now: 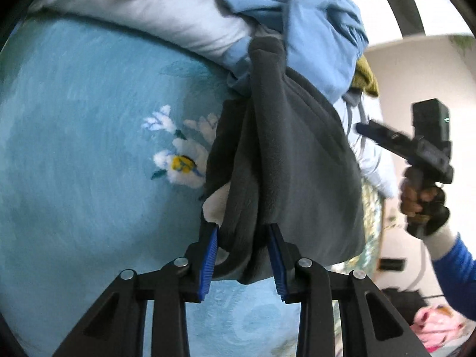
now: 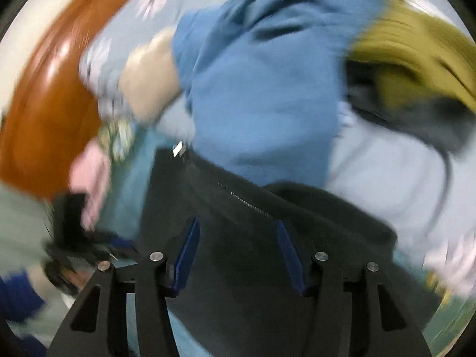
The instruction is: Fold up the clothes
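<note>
Early in the task, by the look of it: no finished fold anywhere in view, and nothing stacked flat.

Bed [image 1: 74, 148] spread wide to the left of the left gripper [image 1: 244, 229] and beneath it, bare teal cover with a stitched flower; plenty of flat room there for laying a garment out. Drops off at an edge to that gripper's right, floor beyond, so little margin on that side.

Pile [image 1: 321, 44] heaped straight ahead of both tools, unsorted: blue top [image 2: 261, 104] uppermost, olive top [image 2: 410, 59] to the right of it, pale things under. All still to do.

Fleece [image 1: 297, 163], dark grey, running from the foot of the pile back to the left gripper, bunched into long ridges. Clamped there between the blue pads [image 1: 208, 255], a thick gather filling the gap.

Right gripper [image 2: 238, 221] carried in a hand [image 1: 422, 202] off to the right, clear of the cloth; jaws apart, nothing between them. Below and ahead of it, the same fleece, probably, given the heavy blur, with a zip [image 2: 238, 196] running across.

Left to do: drag free, spread, square up, fold.
</note>
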Action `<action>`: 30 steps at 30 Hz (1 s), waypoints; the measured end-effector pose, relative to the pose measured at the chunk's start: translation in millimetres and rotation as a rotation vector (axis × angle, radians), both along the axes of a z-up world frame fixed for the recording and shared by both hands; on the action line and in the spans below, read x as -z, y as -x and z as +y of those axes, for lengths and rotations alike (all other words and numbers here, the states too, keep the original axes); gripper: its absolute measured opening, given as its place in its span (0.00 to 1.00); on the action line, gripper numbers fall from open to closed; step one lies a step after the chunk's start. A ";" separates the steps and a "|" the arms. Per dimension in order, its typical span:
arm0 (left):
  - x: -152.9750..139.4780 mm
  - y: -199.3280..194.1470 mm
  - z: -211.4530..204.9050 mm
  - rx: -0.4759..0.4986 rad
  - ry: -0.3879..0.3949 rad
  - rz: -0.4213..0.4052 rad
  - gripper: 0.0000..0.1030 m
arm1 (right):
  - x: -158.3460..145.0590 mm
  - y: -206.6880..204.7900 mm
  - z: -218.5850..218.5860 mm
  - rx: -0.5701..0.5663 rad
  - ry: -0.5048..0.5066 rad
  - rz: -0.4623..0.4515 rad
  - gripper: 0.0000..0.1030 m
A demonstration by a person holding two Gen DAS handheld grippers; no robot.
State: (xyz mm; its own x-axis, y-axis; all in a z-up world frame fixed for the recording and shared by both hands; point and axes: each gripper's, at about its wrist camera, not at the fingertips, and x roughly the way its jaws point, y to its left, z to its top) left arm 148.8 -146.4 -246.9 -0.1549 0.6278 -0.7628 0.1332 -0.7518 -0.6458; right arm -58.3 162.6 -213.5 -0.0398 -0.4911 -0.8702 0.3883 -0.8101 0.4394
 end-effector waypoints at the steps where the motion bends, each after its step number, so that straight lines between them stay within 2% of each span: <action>1: 0.9 -0.9 -2.0 -0.009 -0.007 -0.003 0.34 | 6.0 3.1 -7.1 -0.049 -0.029 -0.003 0.54; 6: 7.6 4.7 1.0 -0.021 -0.040 -0.018 0.34 | 33.9 13.2 -13.9 -0.184 -0.153 -0.034 0.54; 8: 9.7 5.7 -0.2 -0.022 -0.051 -0.020 0.34 | 40.0 12.5 -12.3 -0.212 -0.142 -0.077 0.54; 13: 17.5 8.2 1.0 -0.059 -0.097 -0.039 0.34 | 31.3 -7.8 -20.9 -0.324 -0.096 -0.111 0.54; 15: 19.7 6.5 -2.2 -0.084 -0.109 -0.046 0.34 | 29.9 -8.5 -18.4 -0.317 -0.087 -0.109 0.53; 17: 21.0 4.2 -4.6 -0.101 -0.114 -0.053 0.34 | 32.9 -8.2 -17.3 -0.296 -0.115 -0.106 0.38; 21: 12.9 4.4 5.8 -0.043 -0.032 -0.027 0.33 | 38.9 -9.2 -17.9 -0.254 -0.191 -0.093 0.26; 22: 10.2 4.0 6.5 -0.038 -0.024 -0.018 0.24 | 34.6 -12.6 -19.3 -0.251 -0.195 -0.078 0.20; 24: 4.9 5.0 9.0 -0.037 -0.009 0.002 0.20 | 23.7 -18.4 -17.3 -0.238 -0.192 -0.053 0.11; 30: -8.7 2.6 6.6 -0.061 0.028 0.054 0.15 | -21.3 -16.6 20.0 -0.096 -0.220 0.081 0.10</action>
State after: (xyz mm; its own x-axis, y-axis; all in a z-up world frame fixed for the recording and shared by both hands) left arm 146.2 -139.8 -238.2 -0.2338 0.5940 -0.7697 0.1452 -0.7615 -0.6317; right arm -41.8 182.6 -192.1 -0.0755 -0.2948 -0.9526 0.4948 -0.8405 0.2208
